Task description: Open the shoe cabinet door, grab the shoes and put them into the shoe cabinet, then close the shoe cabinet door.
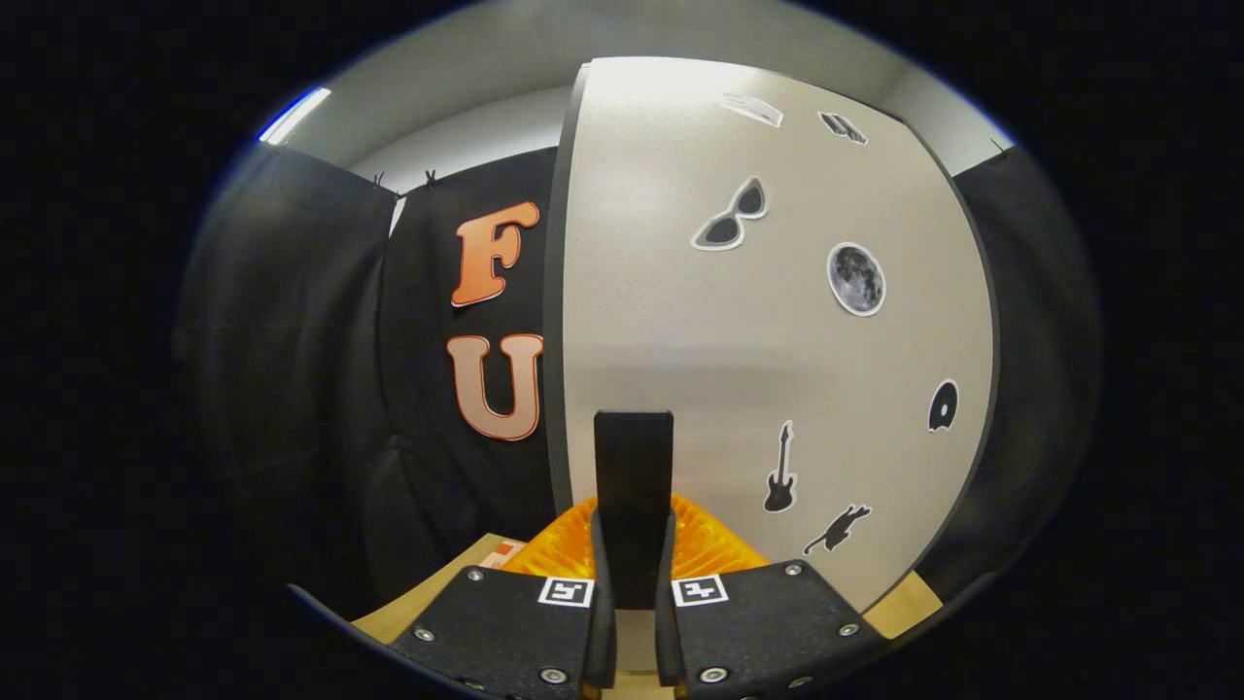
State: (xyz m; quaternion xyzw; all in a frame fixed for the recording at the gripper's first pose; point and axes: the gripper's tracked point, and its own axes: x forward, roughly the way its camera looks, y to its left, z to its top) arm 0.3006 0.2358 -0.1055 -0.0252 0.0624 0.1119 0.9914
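The gripper [633,574] is sitting right up against the shoe cabinet door [777,331], and its 2 fingers are pinching in on the dark upright handle [633,486] that is standing between them. The jaws are drawn nearly together, with just the handle's thickness keeping them apart, so both fingers appear to be pressing on it. The door is a pale flat panel with a dark edge, dotted with stickers: sunglasses [731,216], a moon [856,279], a guitar [779,472]. It is looming just beyond the fingers, with the booth's black cloth wall [292,340] hanging beside it.

Handling-wise, this looks like a stiff, rigid board on hinges, light enough to swing, I'd judge, and not fragile. The handle is the sensible grab point, narrow and hard, so a firm squeeze is mattering here to stop it slipping out. No shoes are showing here, so they are yet to be fetched.
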